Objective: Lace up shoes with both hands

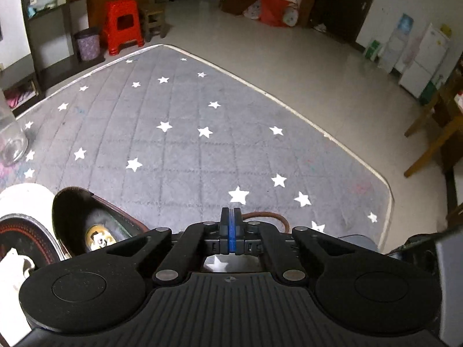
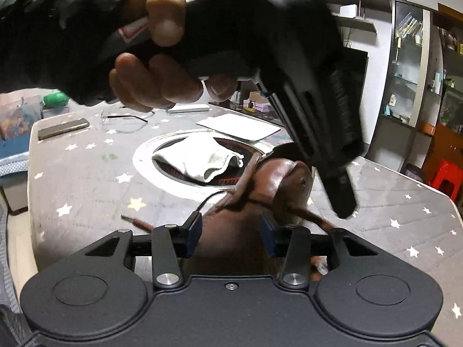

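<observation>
A brown leather shoe (image 2: 286, 182) lies on the grey star-print table cover (image 2: 86, 179), directly ahead of my right gripper (image 2: 230, 228). That gripper is open, one blue pad on each side of the shoe's upper, holding nothing. A brown lace (image 2: 314, 217) runs out of an eyelet toward the tip of my left gripper (image 2: 343, 205), which a hand holds above the shoe. In the left wrist view the left gripper (image 1: 230, 225) is shut, and the lace (image 1: 275, 218) curves out from behind its fingers. The shoe's opening (image 1: 86, 222) shows at lower left.
A white cloth (image 2: 202, 159) lies on a round black-and-white disc (image 2: 144, 156) behind the shoe. A phone (image 2: 62, 128), glasses (image 2: 124, 121) and a white pad (image 2: 237, 125) are farther back. The table edge (image 1: 332, 136) drops to the floor; a red stool (image 1: 123, 26) stands beyond.
</observation>
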`<state>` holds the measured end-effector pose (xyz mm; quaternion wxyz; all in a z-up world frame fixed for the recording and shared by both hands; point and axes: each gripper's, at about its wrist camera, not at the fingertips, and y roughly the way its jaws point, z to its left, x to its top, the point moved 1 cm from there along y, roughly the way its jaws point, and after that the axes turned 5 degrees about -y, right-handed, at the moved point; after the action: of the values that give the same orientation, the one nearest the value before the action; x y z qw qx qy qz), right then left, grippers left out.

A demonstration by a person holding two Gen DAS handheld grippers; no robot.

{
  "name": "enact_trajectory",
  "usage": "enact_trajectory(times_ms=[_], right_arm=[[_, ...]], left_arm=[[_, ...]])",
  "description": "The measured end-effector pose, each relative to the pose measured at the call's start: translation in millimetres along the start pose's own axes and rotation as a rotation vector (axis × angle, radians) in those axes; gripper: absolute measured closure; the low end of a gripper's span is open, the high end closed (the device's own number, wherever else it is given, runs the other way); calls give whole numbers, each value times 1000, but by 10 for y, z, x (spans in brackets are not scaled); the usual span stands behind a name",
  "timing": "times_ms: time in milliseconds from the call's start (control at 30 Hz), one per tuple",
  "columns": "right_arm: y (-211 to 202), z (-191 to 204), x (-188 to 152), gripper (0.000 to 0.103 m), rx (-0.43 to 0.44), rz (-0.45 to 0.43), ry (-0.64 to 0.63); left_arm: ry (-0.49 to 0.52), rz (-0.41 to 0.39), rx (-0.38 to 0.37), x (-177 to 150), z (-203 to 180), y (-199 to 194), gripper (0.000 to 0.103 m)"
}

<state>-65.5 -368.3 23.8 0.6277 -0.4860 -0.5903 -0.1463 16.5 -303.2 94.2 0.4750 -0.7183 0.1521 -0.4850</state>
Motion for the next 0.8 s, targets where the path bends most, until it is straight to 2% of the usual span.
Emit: enact_trajectory(times_ms=[133,167,233,467,733,800], right_arm=[[32,-19,22,55,15,-18,34],[39,-15,21,52,20,-25,43],[55,-6,18,50,30,-39,64],[119,115,14,49,21,-75,71],[141,166,-21,48,19,-121,111],[148,186,-23,46,17,-127,109]], left_arm=[[-2,-13,-30,21,-4,-54,102],[2,-12,-32,12,-2,-55,102],[81,22,1,-54,-55,-22,101],[230,114,63,-107,-141,187,97],[323,129,100,-92,-184,204,92],[349,116,121,-82,-214,167,86]])
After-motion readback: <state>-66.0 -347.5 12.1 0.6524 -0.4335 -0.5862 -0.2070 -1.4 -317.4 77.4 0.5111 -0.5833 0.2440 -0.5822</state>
